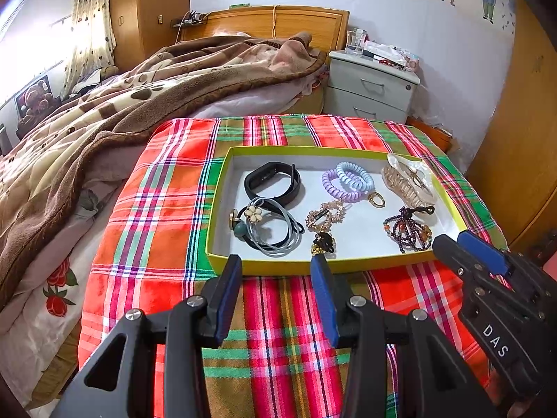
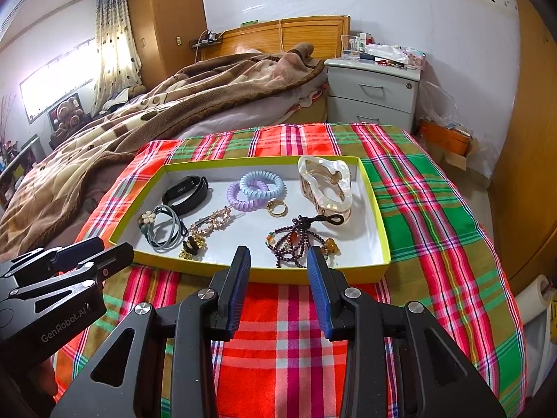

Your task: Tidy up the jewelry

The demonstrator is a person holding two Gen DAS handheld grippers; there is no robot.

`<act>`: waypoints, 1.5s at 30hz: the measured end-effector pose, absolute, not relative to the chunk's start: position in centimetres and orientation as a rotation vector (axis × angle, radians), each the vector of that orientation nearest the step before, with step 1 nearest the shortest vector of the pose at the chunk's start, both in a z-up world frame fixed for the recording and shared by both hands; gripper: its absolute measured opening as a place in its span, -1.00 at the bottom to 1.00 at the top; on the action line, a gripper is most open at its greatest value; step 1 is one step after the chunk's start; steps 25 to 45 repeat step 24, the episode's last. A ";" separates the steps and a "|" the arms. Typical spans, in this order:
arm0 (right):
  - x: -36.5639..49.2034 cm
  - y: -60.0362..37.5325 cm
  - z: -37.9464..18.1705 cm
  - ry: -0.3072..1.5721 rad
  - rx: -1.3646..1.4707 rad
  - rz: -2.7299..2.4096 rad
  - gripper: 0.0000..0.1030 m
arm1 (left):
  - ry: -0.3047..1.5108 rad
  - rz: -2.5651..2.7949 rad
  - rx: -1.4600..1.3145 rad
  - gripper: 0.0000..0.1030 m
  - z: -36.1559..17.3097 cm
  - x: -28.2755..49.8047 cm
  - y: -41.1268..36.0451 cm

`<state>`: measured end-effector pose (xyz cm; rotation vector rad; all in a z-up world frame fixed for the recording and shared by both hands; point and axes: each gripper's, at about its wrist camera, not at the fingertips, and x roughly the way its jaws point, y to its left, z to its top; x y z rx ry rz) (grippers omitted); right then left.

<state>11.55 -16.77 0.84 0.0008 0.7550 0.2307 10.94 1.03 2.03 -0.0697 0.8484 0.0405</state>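
Hovering both grippers at the near edge of the jewelry box (image 1: 348,264).
Left gripper (image 1: 276,268) and right gripper (image 2: 278,261) gape empty; bead bracelet (image 2: 299,240) lies straight ahead of the right, nearer.

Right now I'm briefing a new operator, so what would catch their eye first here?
First the loud red, green and orange plaid cloth, with a yellow-rimmed tray on it. Inside, the pearly hair claw at the far right corner and the purple and blue coil hair ties near the middle stand out. Both open grippers, left and right, are at the tray's near edge.
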 end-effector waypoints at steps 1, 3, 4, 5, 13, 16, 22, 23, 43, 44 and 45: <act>11.6 -16.8 0.8 0.755 0.001 0.230 -0.32 | 0.850 0.040 -0.069 -0.17 2.0 11.0 1.0; 11.6 -16.7 0.8 0.756 0.000 0.231 -0.32 | 0.851 0.040 -0.070 -0.17 2.0 11.0 1.0; 11.6 -16.8 0.8 0.755 0.000 0.231 -0.32 | 0.852 0.041 -0.070 -0.17 2.0 11.0 1.0; 11.6 -16.7 0.8 0.755 0.000 0.230 -0.32 | 0.851 0.042 -0.072 -0.17 2.0 11.0 1.0; 11.6 -16.7 0.8 0.755 0.000 0.232 -0.32 | 0.853 0.044 -0.066 -0.17 2.0 11.0 0.9; 11.5 -16.6 0.8 0.756 0.003 0.232 -0.32 | 0.847 0.050 -0.064 -0.17 2.1 11.0 0.9; 11.6 -16.7 0.8 0.755 0.003 0.232 -0.32 | 0.861 0.057 -0.069 -0.17 1.8 11.2 0.9; 11.6 -16.7 0.8 0.755 0.003 0.232 -0.32 | 0.863 0.058 -0.070 -0.17 1.7 11.2 0.9; 11.6 -16.7 0.8 0.755 0.003 0.232 -0.32 | 0.866 0.054 -0.073 -0.17 1.7 11.2 0.9; 11.6 -16.7 0.8 0.755 0.003 0.232 -0.32 | 0.866 0.054 -0.073 -0.17 1.7 11.2 0.9; 11.6 -16.7 0.8 0.755 0.003 0.232 -0.32 | 0.866 0.054 -0.073 -0.17 1.7 11.2 0.9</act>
